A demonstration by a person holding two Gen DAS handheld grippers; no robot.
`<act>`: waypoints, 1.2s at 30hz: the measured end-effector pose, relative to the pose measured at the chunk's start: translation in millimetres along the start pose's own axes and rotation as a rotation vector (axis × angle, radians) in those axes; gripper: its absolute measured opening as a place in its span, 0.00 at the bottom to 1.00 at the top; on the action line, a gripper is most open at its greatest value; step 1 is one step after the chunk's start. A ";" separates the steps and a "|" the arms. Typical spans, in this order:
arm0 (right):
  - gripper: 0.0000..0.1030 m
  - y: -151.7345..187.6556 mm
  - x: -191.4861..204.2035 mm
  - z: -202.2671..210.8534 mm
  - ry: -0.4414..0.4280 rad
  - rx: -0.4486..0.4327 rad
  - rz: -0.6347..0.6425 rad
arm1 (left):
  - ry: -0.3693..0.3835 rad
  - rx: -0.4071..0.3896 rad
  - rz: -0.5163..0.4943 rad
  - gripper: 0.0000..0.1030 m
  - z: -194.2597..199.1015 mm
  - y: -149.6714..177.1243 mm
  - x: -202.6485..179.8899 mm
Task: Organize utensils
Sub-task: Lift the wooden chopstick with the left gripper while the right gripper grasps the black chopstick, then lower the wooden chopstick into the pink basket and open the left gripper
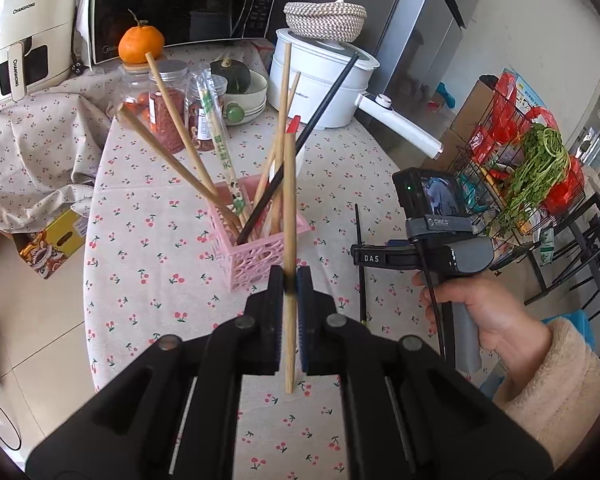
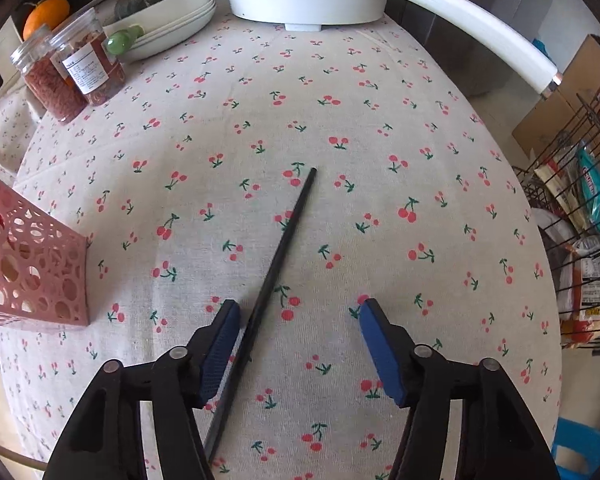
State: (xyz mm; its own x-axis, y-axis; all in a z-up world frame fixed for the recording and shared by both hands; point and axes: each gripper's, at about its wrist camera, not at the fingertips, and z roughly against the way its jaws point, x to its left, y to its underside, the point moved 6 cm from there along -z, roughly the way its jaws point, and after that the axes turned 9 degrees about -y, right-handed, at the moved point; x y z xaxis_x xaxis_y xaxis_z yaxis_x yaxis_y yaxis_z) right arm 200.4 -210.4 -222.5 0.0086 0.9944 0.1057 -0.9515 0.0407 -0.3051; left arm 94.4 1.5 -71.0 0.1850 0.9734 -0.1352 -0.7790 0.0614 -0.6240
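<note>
L tool (image 1: pixel 290 280) pinches pale wood chopstick (image 1: pixel 289 208); R tool (image 2: pixel 296 320) spread over slim black chopstick (image 2: pixel 278 264).

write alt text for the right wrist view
The right gripper, jaws apart, hovers over a black chopstick lying on the cherry-print tablecloth, beside its left pad. A pink basket sits at the left edge.

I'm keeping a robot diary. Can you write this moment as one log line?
left gripper: shut on wooden chopstick | right gripper: open over black chopstick on table | pink basket: holds chopsticks
</note>
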 end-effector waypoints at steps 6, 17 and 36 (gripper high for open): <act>0.09 -0.6 23.7 0.0 -0.031 -0.010 0.067 | -0.011 -0.014 0.030 0.07 4.2 -2.9 14.5; 0.06 2.6 32.9 67.4 -0.247 -0.215 0.051 | -0.013 -0.091 0.054 0.07 26.7 -11.7 23.3; 0.05 1.1 32.7 208.0 -0.414 -0.576 0.073 | -0.012 -0.408 0.090 0.07 82.0 -48.1 22.0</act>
State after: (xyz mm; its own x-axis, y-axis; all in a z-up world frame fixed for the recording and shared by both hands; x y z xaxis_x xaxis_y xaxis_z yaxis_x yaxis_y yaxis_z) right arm 135.7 -198.2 -22.5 -0.2753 0.8821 0.3821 -0.6303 0.1345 -0.7646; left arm 86.9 38.1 19.1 0.1181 0.9736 -0.1955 -0.4904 -0.1141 -0.8640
